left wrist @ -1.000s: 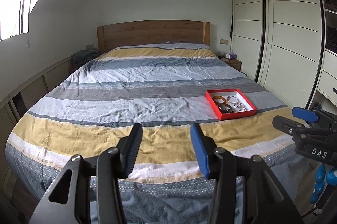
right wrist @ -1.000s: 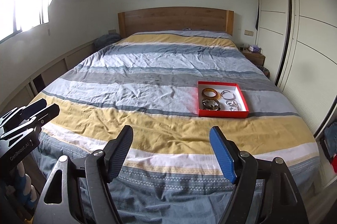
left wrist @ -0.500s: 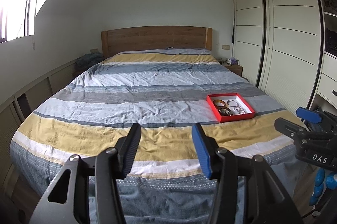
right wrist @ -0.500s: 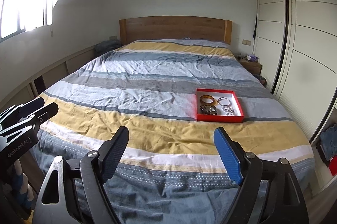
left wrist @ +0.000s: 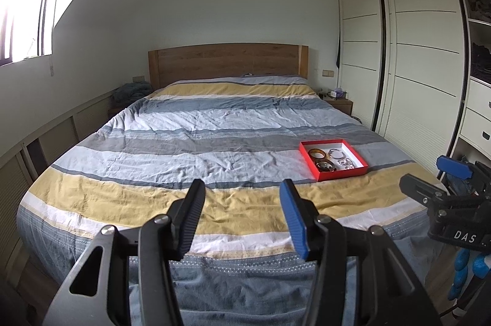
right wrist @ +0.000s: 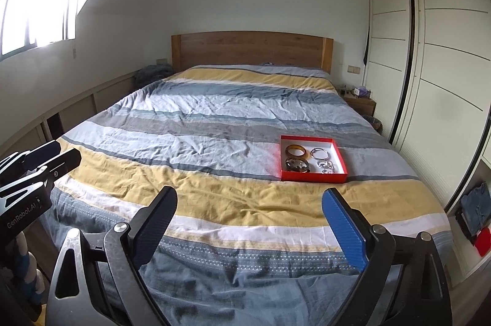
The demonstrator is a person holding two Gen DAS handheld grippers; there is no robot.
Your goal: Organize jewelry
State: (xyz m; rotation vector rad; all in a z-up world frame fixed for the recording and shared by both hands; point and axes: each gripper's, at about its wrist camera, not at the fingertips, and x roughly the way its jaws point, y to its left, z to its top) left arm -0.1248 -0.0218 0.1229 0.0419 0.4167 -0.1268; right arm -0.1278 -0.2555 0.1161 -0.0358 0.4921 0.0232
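Clearly both the left gripper (left wrist: pixel 242 197) and right gripper (right wrist: pixel 250 203) hang spread and empty at the foot of the bed (right wrist: pixel 214 117), well apart from the red tray (right wrist: pixel 311 175) of bracelets (right wrist: pixel 296 151). Approach low, squarely over one bracelet.

I see a bed (left wrist: pixel 190 141) under a duvet striped in blue, grey, white and yellow, its wooden headboard (left wrist: pixel 227 60) against the far wall. A window (right wrist: pixel 36 0) glows on the left; tall white wardrobe doors (left wrist: pixel 408 56) line the right, a small nightstand (right wrist: pixel 359 103) beside them.
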